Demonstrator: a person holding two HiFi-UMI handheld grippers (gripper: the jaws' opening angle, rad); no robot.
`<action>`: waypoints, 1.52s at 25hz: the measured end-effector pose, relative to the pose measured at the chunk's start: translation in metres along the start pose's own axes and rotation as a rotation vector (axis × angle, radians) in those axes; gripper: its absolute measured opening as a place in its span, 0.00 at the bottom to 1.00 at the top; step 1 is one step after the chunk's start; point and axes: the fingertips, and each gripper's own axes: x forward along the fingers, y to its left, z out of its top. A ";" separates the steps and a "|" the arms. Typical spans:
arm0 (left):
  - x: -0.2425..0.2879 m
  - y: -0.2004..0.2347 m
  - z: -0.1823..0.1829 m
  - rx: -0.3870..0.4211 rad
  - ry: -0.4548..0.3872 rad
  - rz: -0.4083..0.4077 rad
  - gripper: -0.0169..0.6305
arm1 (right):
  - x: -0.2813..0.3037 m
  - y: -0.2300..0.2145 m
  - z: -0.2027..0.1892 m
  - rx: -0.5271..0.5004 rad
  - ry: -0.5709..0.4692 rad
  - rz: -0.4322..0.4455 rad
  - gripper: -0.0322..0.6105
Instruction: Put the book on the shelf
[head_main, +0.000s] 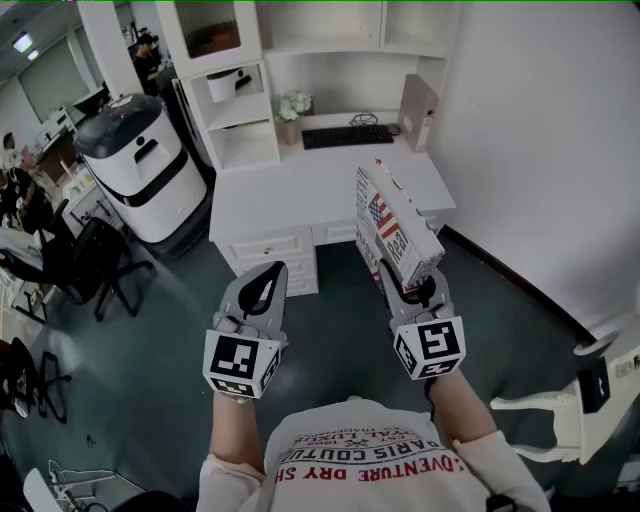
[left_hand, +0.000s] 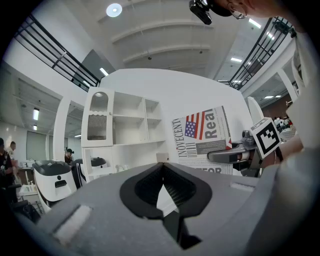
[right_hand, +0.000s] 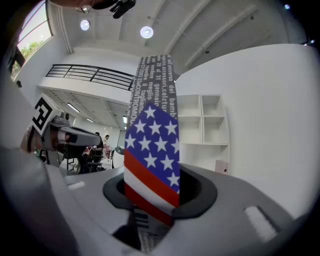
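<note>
The book (head_main: 392, 228) has a newspaper-print cover with an American flag. It stands upright above the floor, held by its lower edge in my right gripper (head_main: 409, 292), which is shut on it. In the right gripper view the book's flag spine (right_hand: 152, 165) rises from between the jaws. My left gripper (head_main: 263, 292) hangs beside it to the left, shut and holding nothing. From the left gripper view the book (left_hand: 202, 137) shows at right. The white shelf unit (head_main: 300, 60) stands on the desk ahead, its open compartments (right_hand: 210, 120) seen in the right gripper view.
The white desk (head_main: 300, 190) carries a keyboard (head_main: 348, 135), a flower pot (head_main: 292, 110) and a pink box (head_main: 418, 110). A white-and-black round machine (head_main: 140, 165) stands left, office chairs (head_main: 95, 265) further left. A white chair (head_main: 590, 385) is at right.
</note>
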 end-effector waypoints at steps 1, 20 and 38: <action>-0.001 0.001 0.000 -0.002 -0.001 0.001 0.04 | 0.000 0.002 0.000 0.001 0.003 0.002 0.29; -0.011 0.065 -0.026 -0.029 0.014 0.023 0.03 | 0.059 0.039 -0.004 -0.009 0.011 0.034 0.29; 0.192 0.148 -0.031 0.003 0.023 0.137 0.03 | 0.256 -0.093 -0.021 0.007 -0.029 0.128 0.29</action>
